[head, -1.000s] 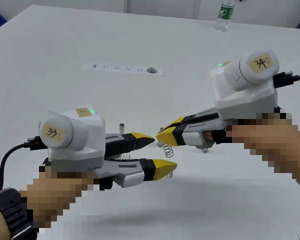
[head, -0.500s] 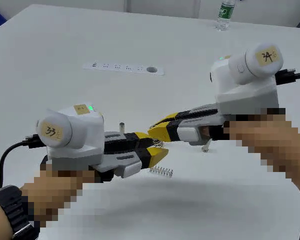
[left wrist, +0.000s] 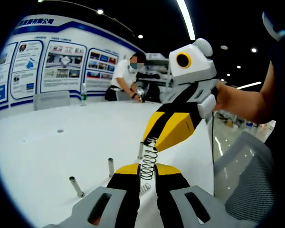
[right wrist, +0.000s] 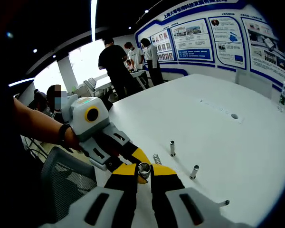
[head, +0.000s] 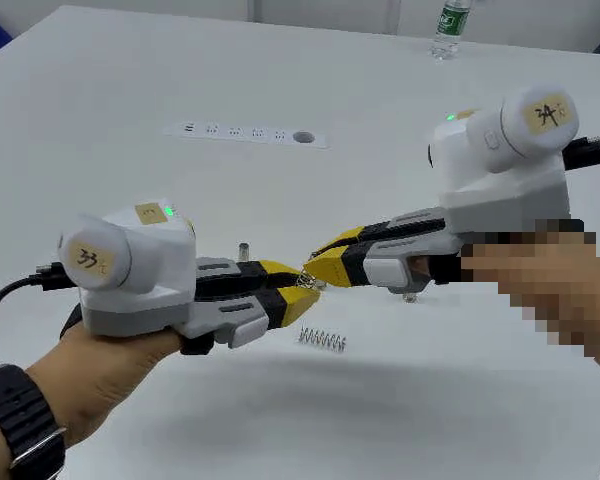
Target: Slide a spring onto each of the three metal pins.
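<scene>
A small steel spring [left wrist: 147, 165] hangs in the air between the two grippers, each gripping one end. My left gripper [left wrist: 147, 170] [head: 298, 295] is shut on its near end. My right gripper [right wrist: 143, 171] [head: 315, 270] is shut on the other end and reaches in from the right [left wrist: 157, 138]. A second spring [head: 322, 340] [right wrist: 156, 158] lies flat on the white table under the tips. Three upright metal pins stand bare: one [head: 244, 252] [left wrist: 110, 167] behind the left jaws, one [head: 410, 296] [right wrist: 194, 171] below the right gripper, one [left wrist: 76, 186] further off.
A white power strip [head: 245, 134] lies across the table further back. A green-capped water bottle [head: 448, 30] stands at the far edge. Several people stand at benches [right wrist: 115, 64] beyond the table, and a mesh chair [right wrist: 66, 183] is beside it.
My left gripper was open with its jaws spread; it has shut on the spring that the right gripper holds. Both grippers rose a little, uncovering the spring lying on the table.
</scene>
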The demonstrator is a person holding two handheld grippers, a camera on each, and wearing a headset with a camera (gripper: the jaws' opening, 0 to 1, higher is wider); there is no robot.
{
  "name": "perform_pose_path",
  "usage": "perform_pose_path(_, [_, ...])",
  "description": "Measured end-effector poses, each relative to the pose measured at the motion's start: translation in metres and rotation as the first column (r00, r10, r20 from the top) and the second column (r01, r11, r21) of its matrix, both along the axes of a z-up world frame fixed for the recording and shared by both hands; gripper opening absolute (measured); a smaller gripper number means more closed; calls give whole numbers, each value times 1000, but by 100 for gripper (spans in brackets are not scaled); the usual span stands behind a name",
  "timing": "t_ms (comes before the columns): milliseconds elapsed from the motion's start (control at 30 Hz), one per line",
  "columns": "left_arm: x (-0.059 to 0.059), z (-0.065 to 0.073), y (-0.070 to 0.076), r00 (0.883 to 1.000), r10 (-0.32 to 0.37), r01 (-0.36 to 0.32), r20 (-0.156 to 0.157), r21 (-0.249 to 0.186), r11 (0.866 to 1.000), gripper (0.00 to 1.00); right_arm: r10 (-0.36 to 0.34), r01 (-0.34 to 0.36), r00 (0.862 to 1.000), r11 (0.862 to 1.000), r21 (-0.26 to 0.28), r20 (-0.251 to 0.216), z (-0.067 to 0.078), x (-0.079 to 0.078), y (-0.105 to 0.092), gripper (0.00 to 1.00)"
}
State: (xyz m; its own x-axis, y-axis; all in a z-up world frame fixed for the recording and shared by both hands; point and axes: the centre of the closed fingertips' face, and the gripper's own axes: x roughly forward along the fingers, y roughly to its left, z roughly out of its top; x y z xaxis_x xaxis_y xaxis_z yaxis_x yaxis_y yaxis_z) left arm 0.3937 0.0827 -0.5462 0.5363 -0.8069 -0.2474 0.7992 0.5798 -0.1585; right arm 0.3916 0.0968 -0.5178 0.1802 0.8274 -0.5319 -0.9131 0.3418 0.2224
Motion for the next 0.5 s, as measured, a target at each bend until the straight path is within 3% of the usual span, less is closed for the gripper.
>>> perform_pose_path(267, [0, -1, 1, 1000, -3, 3, 13, 16, 1000, 18, 2, -2, 1000, 1000, -6, 11, 2, 2, 1, 12])
perform_pose_path(500, [3, -4, 20, 999, 32, -33, 15, 31, 999, 28, -15, 15, 1000, 1000, -24, 26, 5, 11, -10, 12])
